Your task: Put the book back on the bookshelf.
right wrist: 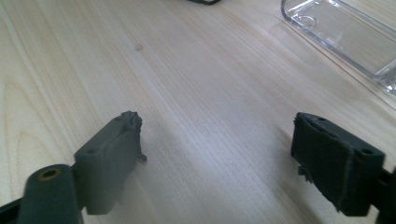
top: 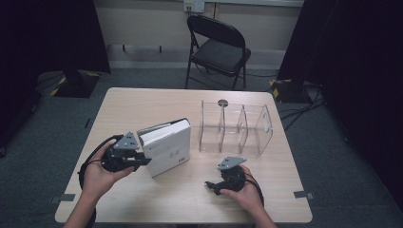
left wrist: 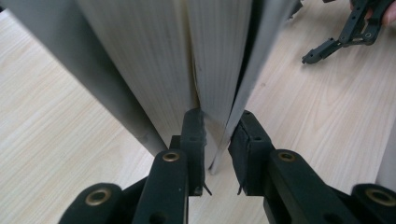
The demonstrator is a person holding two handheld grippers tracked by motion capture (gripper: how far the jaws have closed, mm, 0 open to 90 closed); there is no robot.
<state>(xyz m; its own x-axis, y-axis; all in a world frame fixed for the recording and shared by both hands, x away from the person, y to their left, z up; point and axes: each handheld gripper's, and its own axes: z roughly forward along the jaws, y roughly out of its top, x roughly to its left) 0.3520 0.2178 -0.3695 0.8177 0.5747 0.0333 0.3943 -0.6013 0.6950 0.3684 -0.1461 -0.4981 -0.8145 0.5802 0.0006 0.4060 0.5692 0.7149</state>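
thick white hardback book (top: 166, 146) standing on edge near the middle of the pale wooden worktop (top: 157, 102), a little toward its left edge, spine side up and leaning slightly. left tool (top: 142, 160) at the book's near corner; in the left gripper view, jaws narrowed around the grey cover board and a thin sheaf of pages (left wrist: 219, 84), pads touching or almost touching, full clamp not certain. right tool (top: 212, 186) resting near the front edge, right of the book, jaws wide apart over bare wood with nothing between them.

probably heavy for its size, stiff in the boards but floppy in the page block; smooth cover likely slippery. pinching one board alone would likely let the rest swing open, so better to take hold across the whole thickness, or steady the far side with the second tool. clear acrylic three-bay organiser (top: 235, 128) toward the right edge, well apart from the book.

small dark print on the cover face, too small to read.
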